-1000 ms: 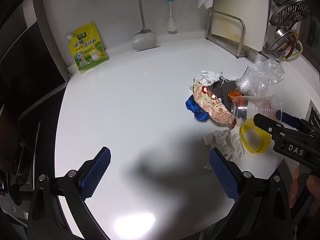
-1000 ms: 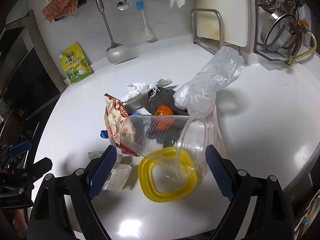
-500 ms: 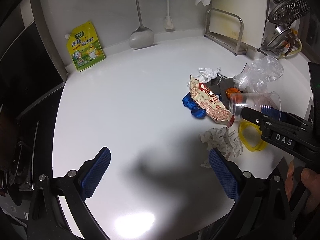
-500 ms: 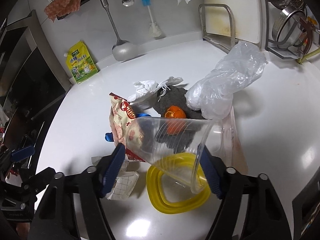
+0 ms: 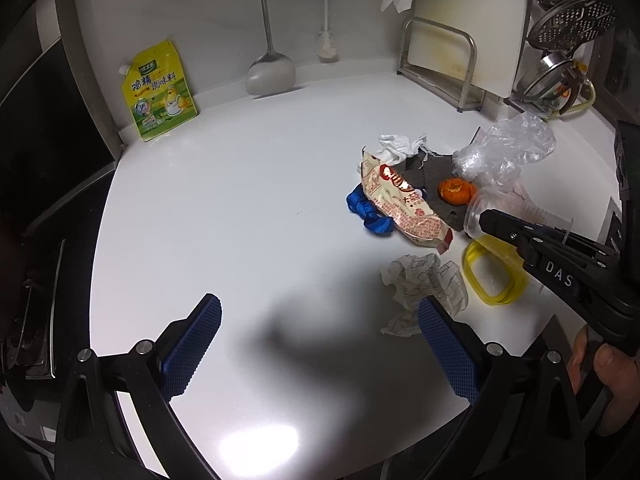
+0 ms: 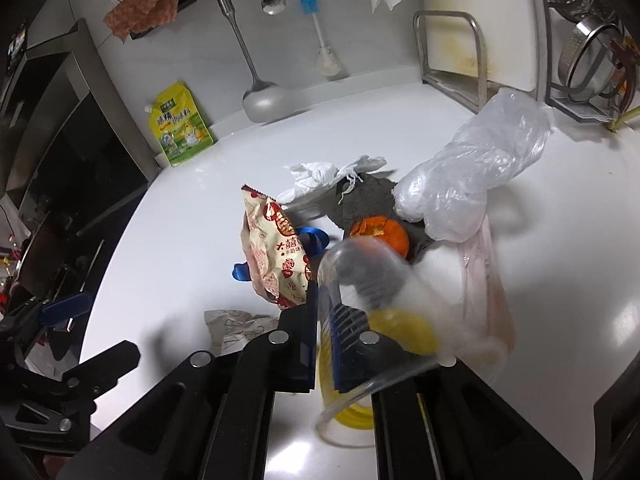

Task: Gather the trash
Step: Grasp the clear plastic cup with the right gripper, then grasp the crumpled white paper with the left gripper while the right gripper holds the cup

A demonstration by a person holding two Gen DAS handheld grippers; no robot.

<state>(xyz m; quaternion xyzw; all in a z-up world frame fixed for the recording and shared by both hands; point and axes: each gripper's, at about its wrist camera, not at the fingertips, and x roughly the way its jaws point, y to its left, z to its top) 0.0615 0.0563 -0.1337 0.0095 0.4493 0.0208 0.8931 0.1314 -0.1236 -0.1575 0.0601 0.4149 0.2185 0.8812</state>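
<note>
From the left wrist, the left gripper [image 5: 320, 344] hangs tilted down over the bare white counter [image 5: 240, 200], its fingers wide apart on nothing; the right gripper [image 5: 486, 216] reaches in from the right, a hand [image 5: 600, 376] gripping its handle, a view the other camera lacks. From the right wrist, the right gripper [image 6: 325, 320] angles down, its pads now pinched on the wall of the clear plastic cup [image 6: 376, 280], which lies by the snack wrapper [image 6: 276, 260], orange peel [image 6: 380, 232] and yellow ring [image 6: 400, 328]. A second ago those jaws stood wide around the cup.
</note>
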